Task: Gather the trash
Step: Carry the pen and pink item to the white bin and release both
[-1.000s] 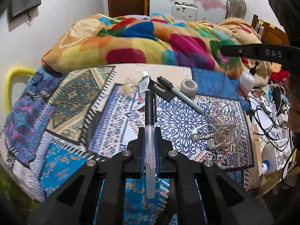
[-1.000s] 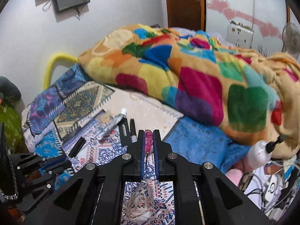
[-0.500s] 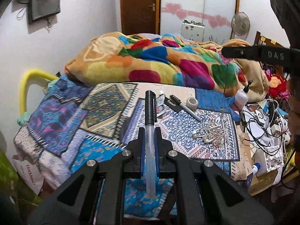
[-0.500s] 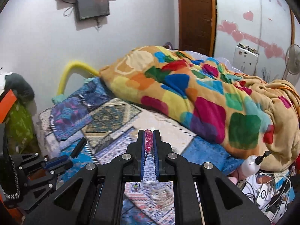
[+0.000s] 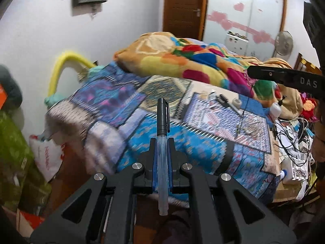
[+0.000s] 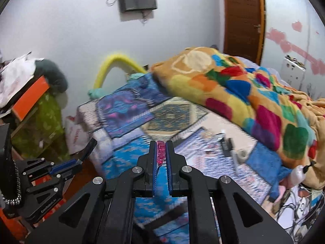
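Pen (image 5: 163, 142) fills my left claw (image 5: 162, 142), clamped lengthwise between the pads with its black cap sticking out ahead, held in the air off the near edge of the bed (image 5: 121, 101). My right claw (image 6: 160, 148) is pinched together on a small pink translucent piece (image 6: 160, 152), also above the bed's edge. Farther out on the patterned bedspread lie a marker (image 5: 229, 103), a tape roll (image 5: 236, 102) and tangled earphones (image 5: 249, 130), blurred, with the colourful blanket (image 5: 193, 61) heaped behind.

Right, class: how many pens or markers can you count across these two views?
2. One capped pen is clamped in the left tool; one marker lies on the bedspread beside the tape roll. Motion blur may hide others.
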`<state>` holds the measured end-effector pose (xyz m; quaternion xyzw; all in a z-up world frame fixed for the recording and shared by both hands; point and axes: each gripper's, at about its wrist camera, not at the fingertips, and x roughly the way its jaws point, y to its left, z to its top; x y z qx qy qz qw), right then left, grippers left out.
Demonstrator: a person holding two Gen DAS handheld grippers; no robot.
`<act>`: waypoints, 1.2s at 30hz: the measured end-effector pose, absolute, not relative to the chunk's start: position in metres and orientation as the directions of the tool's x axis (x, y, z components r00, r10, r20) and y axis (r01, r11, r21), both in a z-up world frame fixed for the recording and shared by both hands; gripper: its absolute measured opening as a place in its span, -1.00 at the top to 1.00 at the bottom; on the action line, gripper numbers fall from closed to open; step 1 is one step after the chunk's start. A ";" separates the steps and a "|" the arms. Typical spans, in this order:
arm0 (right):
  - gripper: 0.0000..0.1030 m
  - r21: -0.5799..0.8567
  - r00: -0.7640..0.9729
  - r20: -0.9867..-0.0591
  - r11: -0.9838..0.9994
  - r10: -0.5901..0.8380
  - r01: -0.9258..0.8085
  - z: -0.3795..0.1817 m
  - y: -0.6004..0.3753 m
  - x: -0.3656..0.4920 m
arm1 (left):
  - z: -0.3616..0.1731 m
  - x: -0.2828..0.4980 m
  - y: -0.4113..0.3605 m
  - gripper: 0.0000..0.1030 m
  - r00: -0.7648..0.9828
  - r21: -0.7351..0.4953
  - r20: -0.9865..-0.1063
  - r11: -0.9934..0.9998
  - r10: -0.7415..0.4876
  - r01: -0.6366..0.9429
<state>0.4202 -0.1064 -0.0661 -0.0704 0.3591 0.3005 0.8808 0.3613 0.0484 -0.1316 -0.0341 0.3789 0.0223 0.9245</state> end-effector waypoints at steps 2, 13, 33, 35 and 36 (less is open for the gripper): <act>0.85 0.094 0.540 -0.681 0.791 0.494 -0.604 -0.071 -0.089 0.409 | -0.136 0.348 0.064 0.85 0.705 -0.050 -0.708 0.994 0.032 -0.096; 0.85 0.131 0.414 -0.717 0.692 0.561 -0.710 -0.103 0.006 0.360 | -0.174 0.282 0.148 0.85 0.645 -0.033 -0.752 0.970 0.134 -0.241; 0.85 0.222 0.039 -0.912 0.572 0.408 -0.790 -0.263 0.147 0.322 | -0.322 0.242 0.235 0.85 0.419 -0.110 -0.903 0.893 0.094 -0.437; 0.85 0.227 0.011 -0.924 0.572 0.382 -0.788 -0.276 0.154 0.320 | -0.336 0.240 0.240 0.85 0.394 -0.120 -0.916 0.883 0.079 -0.454; 0.85 0.237 -0.012 -0.929 0.570 0.370 -0.787 -0.284 0.158 0.319 | -0.345 0.238 0.242 0.85 0.380 -0.124 -0.922 0.877 0.072 -0.465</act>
